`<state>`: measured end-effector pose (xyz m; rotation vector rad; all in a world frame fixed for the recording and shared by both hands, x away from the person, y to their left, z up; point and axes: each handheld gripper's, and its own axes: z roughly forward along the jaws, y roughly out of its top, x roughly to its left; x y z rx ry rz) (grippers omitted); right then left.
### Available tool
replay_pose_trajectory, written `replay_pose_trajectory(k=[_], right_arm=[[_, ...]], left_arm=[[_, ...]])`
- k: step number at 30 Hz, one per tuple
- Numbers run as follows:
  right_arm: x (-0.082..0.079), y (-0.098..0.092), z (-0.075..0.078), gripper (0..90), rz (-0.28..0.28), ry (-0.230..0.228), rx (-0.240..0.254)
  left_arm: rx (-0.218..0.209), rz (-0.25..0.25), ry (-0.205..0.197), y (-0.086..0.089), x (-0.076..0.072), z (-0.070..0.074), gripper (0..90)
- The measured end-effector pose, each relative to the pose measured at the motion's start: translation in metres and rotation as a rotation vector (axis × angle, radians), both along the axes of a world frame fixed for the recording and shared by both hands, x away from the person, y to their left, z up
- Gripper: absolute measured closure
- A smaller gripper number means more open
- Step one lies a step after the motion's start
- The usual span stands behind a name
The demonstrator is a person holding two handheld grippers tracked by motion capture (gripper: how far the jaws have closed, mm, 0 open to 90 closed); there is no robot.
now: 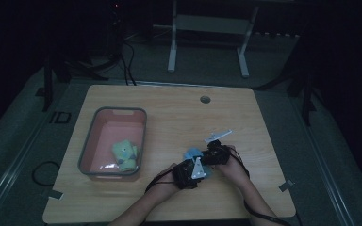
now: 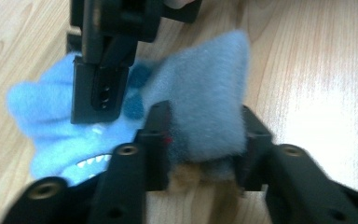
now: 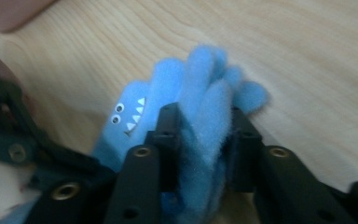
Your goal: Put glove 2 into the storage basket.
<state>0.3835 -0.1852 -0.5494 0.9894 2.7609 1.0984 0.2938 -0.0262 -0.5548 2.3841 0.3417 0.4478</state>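
Both tools, left tool (image 2: 200, 140) & right tool (image 3: 200, 135), pinch the fuzzy blue shark-face fabric toy (image 1: 194, 155) on the wooden desk (image 1: 169, 113); prob mid-fold/lift, next needs coordinated move.

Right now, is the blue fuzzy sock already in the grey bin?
No, the blue sock lies on the wooden table, pinched by both tongs, while the grey bin holds a green item.

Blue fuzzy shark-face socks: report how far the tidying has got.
Seemingly done: a green fuzzy sock bundle lies in the grey-rimmed pink bin. In hand: both grippers, left gripper and right gripper, clamp the blue fuzzy shark-face socks on the wooden table. Left: probably binning them.
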Motion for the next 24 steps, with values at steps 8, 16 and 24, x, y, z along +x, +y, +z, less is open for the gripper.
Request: replay_pose_trajectory(k=[8, 16, 24], right_arm=[[0.001, -0.001, 0.003, 76.4, -0.028, 0.076, 0.064], [-0.005, 0.007, 0.028, 77.1, -0.022, 0.038, 0.066], [-0.003, 0.02, 0.058, 77.2, -0.016, -0.002, 0.098]], left_arm=[[0.034, -0.014, 0.012, 0.003, 0.0, 0.011, 75.3], [0.025, -0.007, 0.001, 0.013, -0.003, 0.032, 75.5], [-0.005, 0.026, -0.03, 0.032, -0.003, 0.062, 75.5]])
